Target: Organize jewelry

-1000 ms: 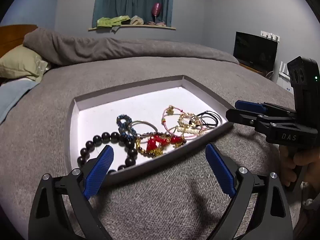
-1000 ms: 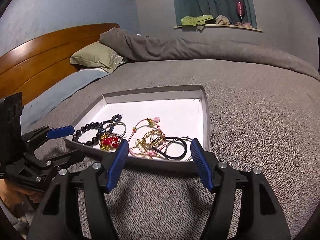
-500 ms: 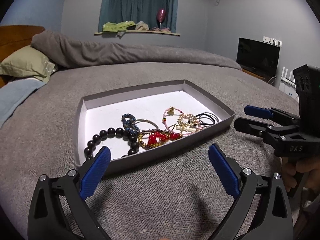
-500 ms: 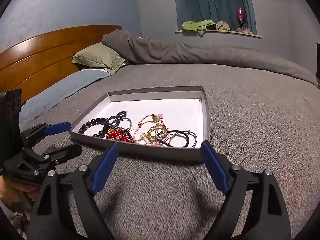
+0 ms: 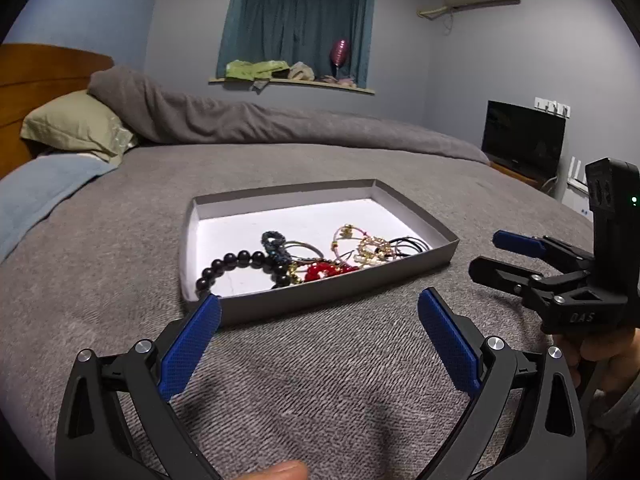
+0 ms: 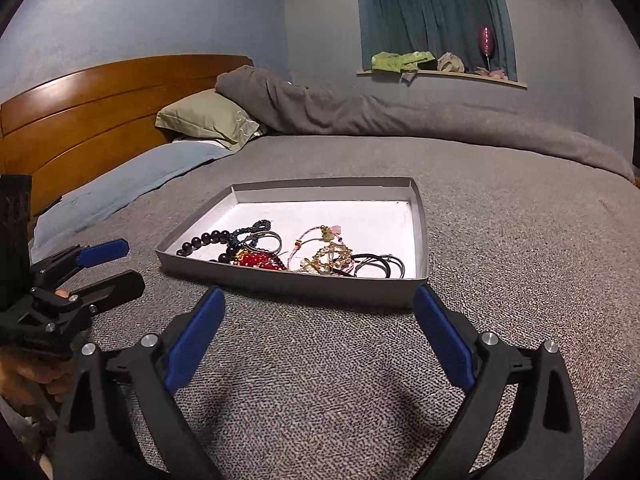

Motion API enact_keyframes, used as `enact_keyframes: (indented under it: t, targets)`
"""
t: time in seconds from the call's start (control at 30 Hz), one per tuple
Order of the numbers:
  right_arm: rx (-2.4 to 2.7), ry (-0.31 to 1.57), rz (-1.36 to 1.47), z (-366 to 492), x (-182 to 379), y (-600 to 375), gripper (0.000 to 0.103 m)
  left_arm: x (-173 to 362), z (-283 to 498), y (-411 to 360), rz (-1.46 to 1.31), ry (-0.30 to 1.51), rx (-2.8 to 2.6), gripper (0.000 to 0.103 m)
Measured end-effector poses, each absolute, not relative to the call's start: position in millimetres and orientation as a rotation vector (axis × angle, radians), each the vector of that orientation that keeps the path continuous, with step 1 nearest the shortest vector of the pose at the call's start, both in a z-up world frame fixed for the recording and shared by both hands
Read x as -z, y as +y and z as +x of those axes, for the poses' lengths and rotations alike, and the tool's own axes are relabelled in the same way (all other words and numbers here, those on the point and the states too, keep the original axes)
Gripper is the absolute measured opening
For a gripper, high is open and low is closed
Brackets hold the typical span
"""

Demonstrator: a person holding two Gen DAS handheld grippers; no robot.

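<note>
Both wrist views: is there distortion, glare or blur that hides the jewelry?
Left wrist view: strong fisheye bending with dark corners; the shallow grey cardboard tray is sharp, its white floor bright but not glaring. Right wrist view: same bending; the black bead bracelet is readable, small chains hard to separate.

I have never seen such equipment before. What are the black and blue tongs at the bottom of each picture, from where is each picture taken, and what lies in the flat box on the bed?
No robot is here. A person holds a hand-operated gripper in each hand, and each gripper carries a wide-angle camera looking forward along its two blue-padded fingers. One picture comes from the left gripper, the other from the right gripper; each also shows the other gripper at its edge. Both are open and hold nothing. They hover over a grey bedspread, just short of a shallow grey tray. In the tray lies tangled jewelry: a black bead bracelet, a red bead piece, a gold chain and black cords.
</note>
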State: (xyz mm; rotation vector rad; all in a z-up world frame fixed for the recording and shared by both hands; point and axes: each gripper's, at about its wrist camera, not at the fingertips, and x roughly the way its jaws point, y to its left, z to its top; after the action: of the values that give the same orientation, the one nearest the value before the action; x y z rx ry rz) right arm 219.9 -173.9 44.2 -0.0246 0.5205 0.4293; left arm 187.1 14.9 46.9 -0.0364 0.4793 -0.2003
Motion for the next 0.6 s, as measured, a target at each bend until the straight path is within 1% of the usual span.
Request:
enact_keyframes:
  t: [0.13,0.6]
  targets:
    - [-0.436,0.511,-0.024,214.2,-45.5,-172.2,0.097,-46.8,185.6,18.2,-0.054,0.478,0.203,0.098]
    - [-0.455,0.501,-0.039,209.1,-47.2,-170.5,0.097,-45.8,190.1,20.7,-0.068,0.482,0.187,0.098]
